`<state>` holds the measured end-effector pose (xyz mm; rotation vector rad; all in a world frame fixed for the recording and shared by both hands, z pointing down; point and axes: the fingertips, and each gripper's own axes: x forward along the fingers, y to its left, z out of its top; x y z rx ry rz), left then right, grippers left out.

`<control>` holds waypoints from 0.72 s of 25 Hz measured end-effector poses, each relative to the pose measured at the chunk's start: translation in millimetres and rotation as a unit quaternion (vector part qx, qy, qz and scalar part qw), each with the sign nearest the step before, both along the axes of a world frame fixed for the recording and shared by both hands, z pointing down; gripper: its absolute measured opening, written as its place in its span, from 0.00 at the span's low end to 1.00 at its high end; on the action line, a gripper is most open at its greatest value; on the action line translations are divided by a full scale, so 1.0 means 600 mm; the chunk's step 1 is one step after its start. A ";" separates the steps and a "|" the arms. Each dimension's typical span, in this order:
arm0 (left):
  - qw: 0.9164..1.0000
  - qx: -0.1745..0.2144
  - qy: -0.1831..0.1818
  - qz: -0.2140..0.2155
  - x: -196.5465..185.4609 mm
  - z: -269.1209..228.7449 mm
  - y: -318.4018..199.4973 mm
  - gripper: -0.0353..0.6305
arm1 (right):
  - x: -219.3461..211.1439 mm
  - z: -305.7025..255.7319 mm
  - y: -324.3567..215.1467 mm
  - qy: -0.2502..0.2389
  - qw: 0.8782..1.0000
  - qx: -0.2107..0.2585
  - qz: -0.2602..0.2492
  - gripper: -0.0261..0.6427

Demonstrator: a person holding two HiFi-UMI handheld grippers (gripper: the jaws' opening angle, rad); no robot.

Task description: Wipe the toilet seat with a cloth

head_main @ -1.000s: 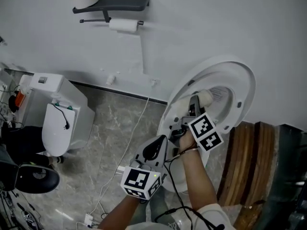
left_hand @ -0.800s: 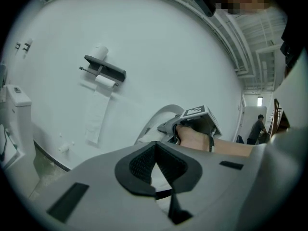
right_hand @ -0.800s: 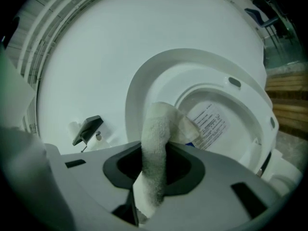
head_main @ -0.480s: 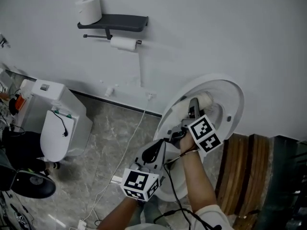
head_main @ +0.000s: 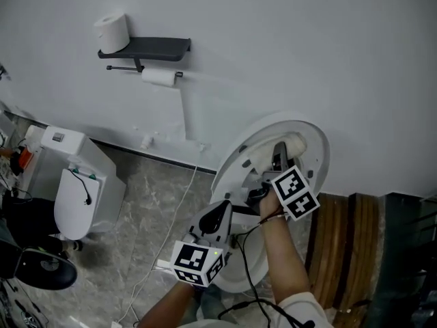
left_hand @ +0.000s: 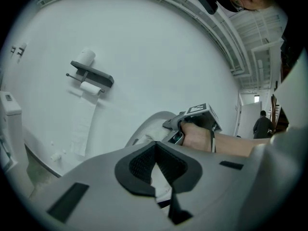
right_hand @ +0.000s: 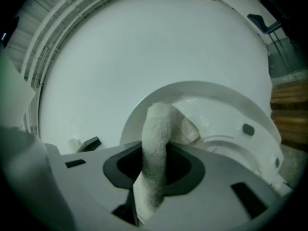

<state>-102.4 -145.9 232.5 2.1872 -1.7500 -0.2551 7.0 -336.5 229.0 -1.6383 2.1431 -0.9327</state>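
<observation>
The white toilet seat (head_main: 232, 164) stands raised against the wall above the bowl (head_main: 239, 268). My right gripper (head_main: 278, 154) is shut on a white terry cloth (head_main: 292, 142) and presses it on the upper part of the raised ring. In the right gripper view the cloth (right_hand: 156, 158) runs up between the jaws onto the seat (right_hand: 226, 105). My left gripper (head_main: 220, 216) hangs lower left of the right one, in front of the bowl, shut with nothing in it. In the left gripper view my left gripper (left_hand: 156, 170) points at the seat (left_hand: 147, 125), with the right gripper's cube (left_hand: 204, 112) beyond.
A dark wall shelf (head_main: 145, 46) carries a paper roll (head_main: 111, 29), with another roll (head_main: 158, 78) hung below. A white unit (head_main: 78, 183) stands at the left on the marble floor, where a cable (head_main: 174, 210) runs. Wooden boards (head_main: 341, 251) lie at the right.
The view has swung so the toilet sits further left. The right gripper with the cloth has slid toward the right part of the raised seat. The left gripper stays shut below it.
</observation>
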 end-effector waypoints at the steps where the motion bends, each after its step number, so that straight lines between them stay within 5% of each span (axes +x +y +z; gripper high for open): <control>1: 1.000 0.000 -0.001 0.002 0.007 -0.001 -0.003 0.07 | 0.013 -0.002 -0.004 0.000 1.000 0.002 0.004 0.19; 11: 1.000 -0.010 -0.007 0.023 0.064 0.017 -0.033 0.07 | 0.144 0.020 -0.021 -0.005 0.998 -0.002 0.055 0.19; 18: 0.999 -0.013 -0.012 0.042 0.099 0.023 -0.048 0.07 | 0.162 0.031 -0.027 0.000 0.998 -0.004 0.057 0.19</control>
